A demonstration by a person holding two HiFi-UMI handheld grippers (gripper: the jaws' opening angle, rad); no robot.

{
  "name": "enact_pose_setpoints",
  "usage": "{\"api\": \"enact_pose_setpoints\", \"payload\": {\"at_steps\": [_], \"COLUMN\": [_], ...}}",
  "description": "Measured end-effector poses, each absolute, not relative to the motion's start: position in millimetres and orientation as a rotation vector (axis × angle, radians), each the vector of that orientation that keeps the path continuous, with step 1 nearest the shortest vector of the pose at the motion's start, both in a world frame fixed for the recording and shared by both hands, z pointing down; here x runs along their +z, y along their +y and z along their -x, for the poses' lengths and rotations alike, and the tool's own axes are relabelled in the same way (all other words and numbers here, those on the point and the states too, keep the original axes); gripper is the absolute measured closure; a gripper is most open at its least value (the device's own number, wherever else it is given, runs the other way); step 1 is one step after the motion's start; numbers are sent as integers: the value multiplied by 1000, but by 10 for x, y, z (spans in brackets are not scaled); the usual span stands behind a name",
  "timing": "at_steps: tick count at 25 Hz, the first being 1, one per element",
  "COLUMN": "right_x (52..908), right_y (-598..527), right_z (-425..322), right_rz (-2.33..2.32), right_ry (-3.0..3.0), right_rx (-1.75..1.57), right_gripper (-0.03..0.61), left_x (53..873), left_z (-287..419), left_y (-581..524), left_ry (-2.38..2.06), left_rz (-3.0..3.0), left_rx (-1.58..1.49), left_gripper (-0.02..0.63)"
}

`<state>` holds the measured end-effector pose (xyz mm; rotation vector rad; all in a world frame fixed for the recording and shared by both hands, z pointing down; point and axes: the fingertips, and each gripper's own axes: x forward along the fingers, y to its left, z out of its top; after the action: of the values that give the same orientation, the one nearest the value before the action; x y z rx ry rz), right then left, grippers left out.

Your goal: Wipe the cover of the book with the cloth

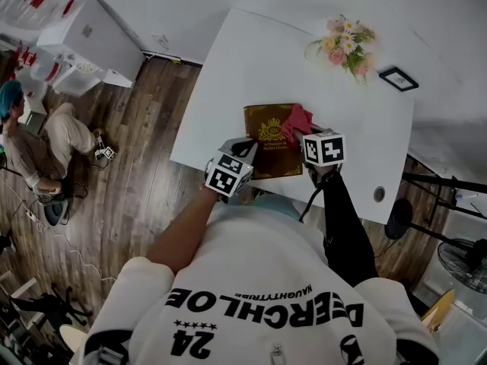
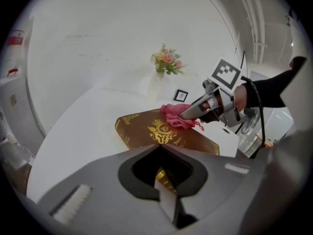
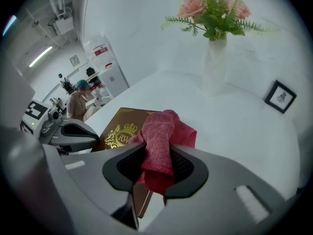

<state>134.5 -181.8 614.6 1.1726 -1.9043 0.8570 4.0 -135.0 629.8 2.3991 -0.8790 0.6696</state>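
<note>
Brown book [image 1: 274, 158] with gold crest lies flat on white table [image 1: 251, 52], near its front edge. Left gripper [image 2: 164, 180] clamped on book's near edge. Right gripper [image 3: 156, 168] pinches red cloth [image 3: 164, 131], bunched on the cover beside the crest. Beyond: flower vase [image 3: 215, 58], small framed picture [image 3: 281, 96]. Person [image 1: 34, 139] seated on floor, well apart.

Left claw [image 2: 165, 196] pinches book [image 2: 144, 127]; right claw [image 3: 153, 178] grips cloth [image 3: 159, 131].

left claw [image 2: 164, 192] gripping book [image 2: 145, 129], cloth [image 2: 173, 115] on top
</note>
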Motion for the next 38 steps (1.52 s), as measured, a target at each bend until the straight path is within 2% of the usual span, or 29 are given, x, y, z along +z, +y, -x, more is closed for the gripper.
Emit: {"api": "enact_pose_setpoints", "payload": {"at_steps": [7,17,27,38], "right_x": [5686,6131,6177,6159], "right_y": [-1898,-1503,-1501,-1561], "right_z": [-732,77,30,-555], "right_rz": [-1068,-687,-738,-931], "right_ry": [-2113,-2103,-2056,-1980], "right_rx": [655,707,694,755], "right_gripper": [476,476,477,477], "left_x": [5995,6213,6265,6241], "left_z": [-8,-203,-194,-194], "left_y": [-1324,-901,-872,-850], "left_ry": [-872,-706,-682,-632], "left_rz": [-2455,-2458,-2490,-2510], "left_rx": [646,722,697,687], "left_gripper": [563,563,563,563]}}
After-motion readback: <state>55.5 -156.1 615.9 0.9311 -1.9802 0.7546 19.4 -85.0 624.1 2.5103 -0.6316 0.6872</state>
